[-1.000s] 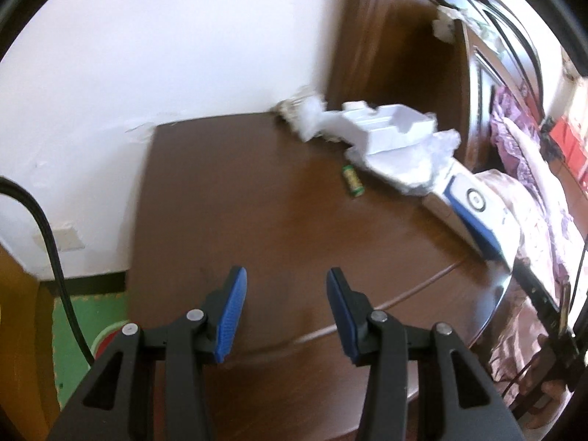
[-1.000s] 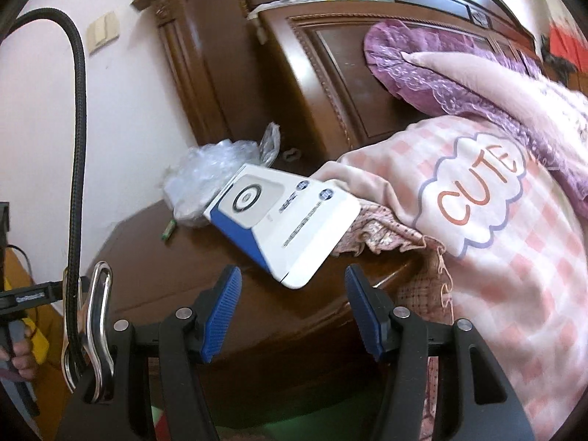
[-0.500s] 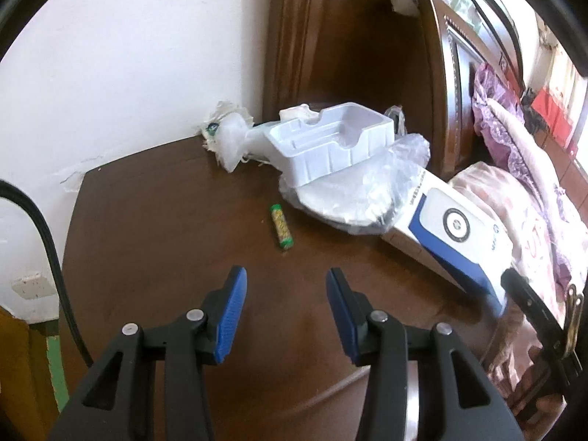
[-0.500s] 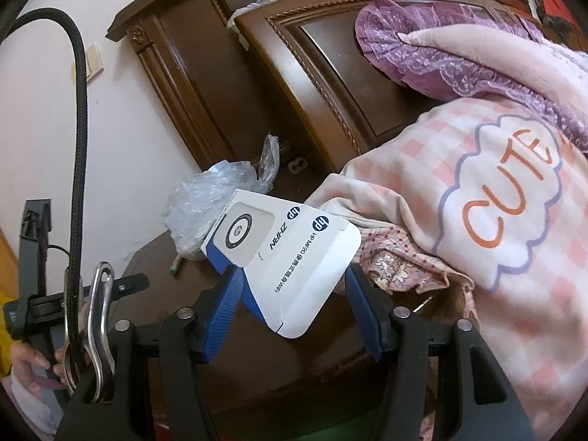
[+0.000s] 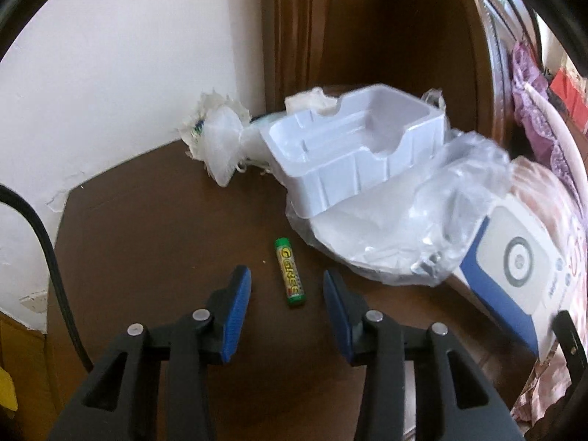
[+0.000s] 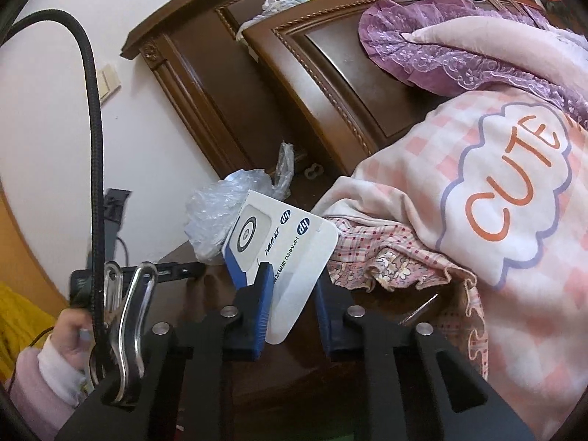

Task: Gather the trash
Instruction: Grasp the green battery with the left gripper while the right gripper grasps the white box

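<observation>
Bedside tabletop point(image 5: 154, 242) full of junk: white plastic packaging tray point(image 5: 352, 147) at the back, crinkly clear plastic bag point(image 5: 411, 228) under it, green AAA battery point(image 5: 290, 273) lying loose in front, blue-and-white HP carton point(image 6: 283, 246) hanging off the edge by the pink bed quilt point(image 6: 477, 198). Right claw point(image 6: 292, 307) closing on the carton's near corner, flap sitting between the 2 blue pads, pads looking pressed on it already. Looks like thin empty cardboard, so probably super light and a bit floppy; pinching the corner flap should work, though gripping deeper near the folded edge would likely stop it bending or swinging. Left claw point(image 5: 286, 307) empty, closing a touch, part-open with the battery just ahead of the gap, not touching. Battery's small, hard and rolly, best pinched across the middle. Compared with 1 second back: right claw stood wide with the carton well ahead, now carton is in it; left view has slid over from bare wood toward the battery.
</observation>
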